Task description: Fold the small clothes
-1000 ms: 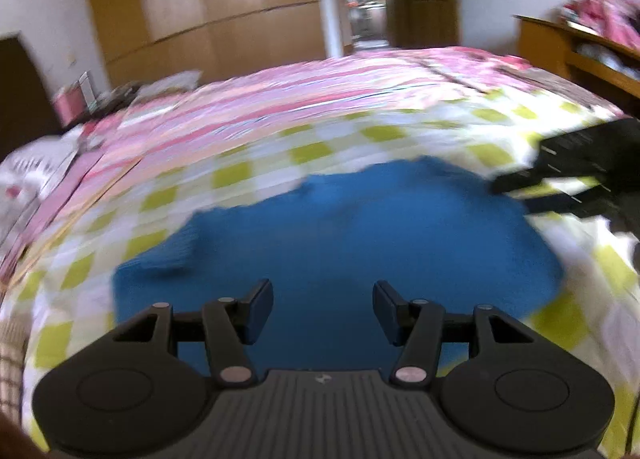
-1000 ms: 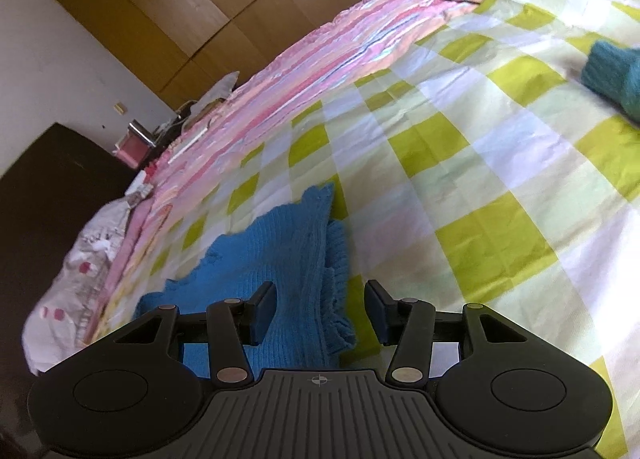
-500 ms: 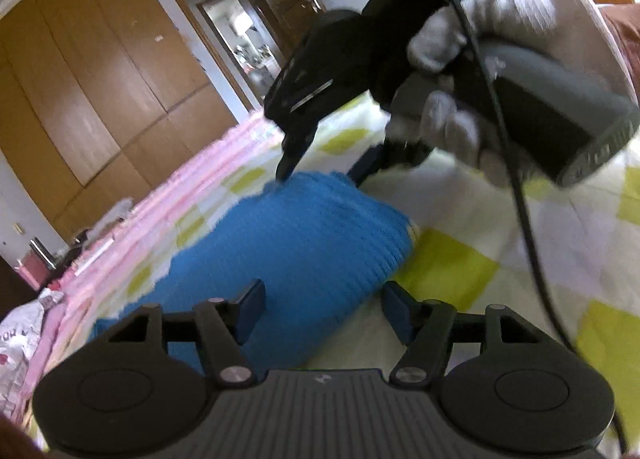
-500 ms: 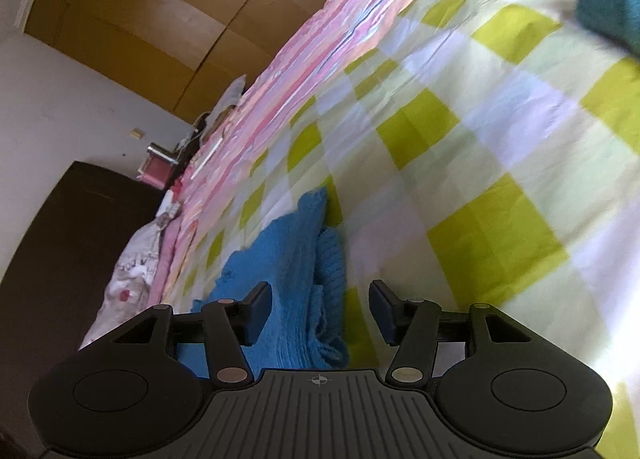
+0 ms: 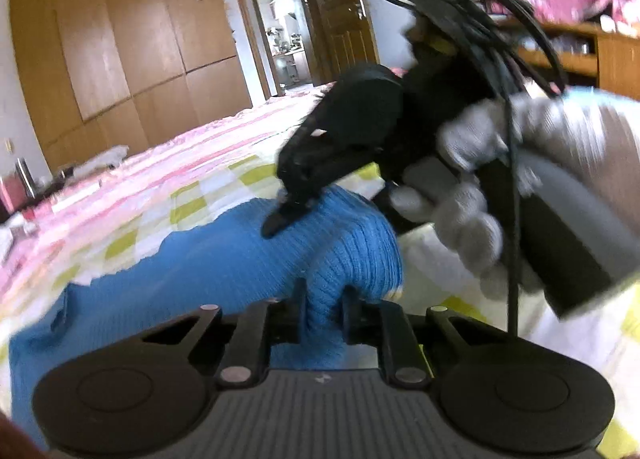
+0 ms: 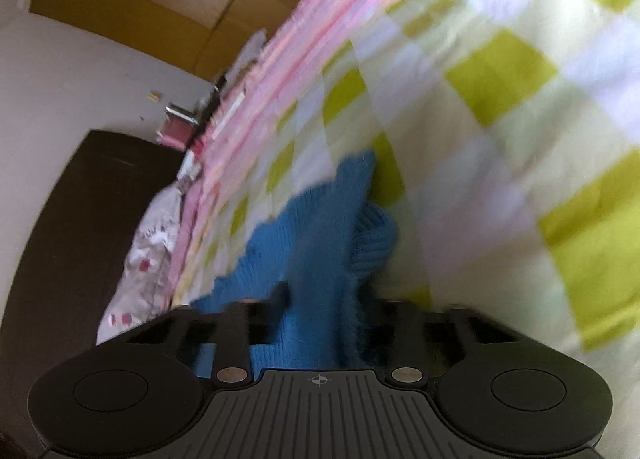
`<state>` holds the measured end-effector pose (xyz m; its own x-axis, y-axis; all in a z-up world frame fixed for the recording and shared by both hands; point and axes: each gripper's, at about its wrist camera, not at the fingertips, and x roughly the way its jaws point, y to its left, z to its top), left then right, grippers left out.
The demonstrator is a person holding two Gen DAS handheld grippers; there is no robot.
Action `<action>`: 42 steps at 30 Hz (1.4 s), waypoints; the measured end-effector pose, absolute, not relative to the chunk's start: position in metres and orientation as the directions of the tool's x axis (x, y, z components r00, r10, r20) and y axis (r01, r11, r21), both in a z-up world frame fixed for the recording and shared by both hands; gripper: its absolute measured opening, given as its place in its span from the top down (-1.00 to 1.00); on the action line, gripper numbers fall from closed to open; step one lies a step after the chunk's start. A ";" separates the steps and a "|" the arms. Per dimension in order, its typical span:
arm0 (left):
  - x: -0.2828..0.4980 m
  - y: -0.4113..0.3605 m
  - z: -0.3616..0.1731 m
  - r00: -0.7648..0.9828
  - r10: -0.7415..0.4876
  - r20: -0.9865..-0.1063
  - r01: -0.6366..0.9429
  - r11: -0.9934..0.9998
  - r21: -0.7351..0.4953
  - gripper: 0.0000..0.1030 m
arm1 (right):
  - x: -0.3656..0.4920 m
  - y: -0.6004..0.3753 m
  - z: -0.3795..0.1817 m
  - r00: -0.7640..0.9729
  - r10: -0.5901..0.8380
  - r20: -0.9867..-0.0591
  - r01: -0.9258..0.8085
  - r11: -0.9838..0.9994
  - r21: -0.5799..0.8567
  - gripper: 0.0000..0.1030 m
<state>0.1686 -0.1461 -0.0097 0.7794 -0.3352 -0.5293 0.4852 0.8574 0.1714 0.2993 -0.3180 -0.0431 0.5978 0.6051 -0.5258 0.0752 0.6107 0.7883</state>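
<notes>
Blue knit garment (image 5: 224, 259) lies on the bed's yellow-and-white checked cover (image 6: 500, 71), pink striped bedding (image 5: 168, 163) beyond it. Left gripper (image 5: 322, 309) has its jaws closing, narrow, with a bunched fold of the blue knit pinched between the pads at the garment's near edge. Right gripper (image 6: 326, 309) also closing, narrow, a raised ridge of the same knit between its fingers; frame is blurred there. In the left wrist view the right gripper's black fingertips (image 5: 280, 219) touch the top of the garment, held by a hand in a grey-white glove (image 5: 468, 195), black cables (image 5: 460, 7) looped above. Wooden wardrobe (image 5: 132, 39) and open doorway (image 5: 280, 27) behind. No readable writing or brand anywhere; only a small crosshair mark (image 6: 319, 380) on the right gripper body.
</notes>
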 end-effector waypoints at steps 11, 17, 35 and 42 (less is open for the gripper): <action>0.150 -0.026 0.047 0.801 -0.442 -0.404 0.350 0.893 -0.283 0.60 | 0.267 -0.258 0.048 0.631 0.673 -0.387 -0.104 0.568 0.817 0.58; 0.145 0.054 0.044 0.854 -0.312 -0.417 0.176 0.926 -0.333 0.60 | 0.279 -0.151 0.081 0.561 0.716 -0.415 -0.243 0.622 0.745 0.61; 0.123 0.145 0.016 0.825 -0.143 -0.546 -0.073 0.932 -0.355 0.43 | 0.274 -0.048 0.067 0.545 0.638 -0.544 -0.328 0.759 0.562 0.35; 0.135 0.157 0.031 0.860 -0.124 -0.495 -0.086 0.921 -0.380 0.38 | 0.249 -0.076 0.060 0.608 0.499 -0.617 -0.340 0.867 0.365 0.28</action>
<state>0.1355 0.1574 0.0314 0.8600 -0.1237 -0.4951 -0.0862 0.9211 -0.3798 0.2486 -0.0758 0.0598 0.6084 0.4990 -0.6171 -0.3401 0.8665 0.3653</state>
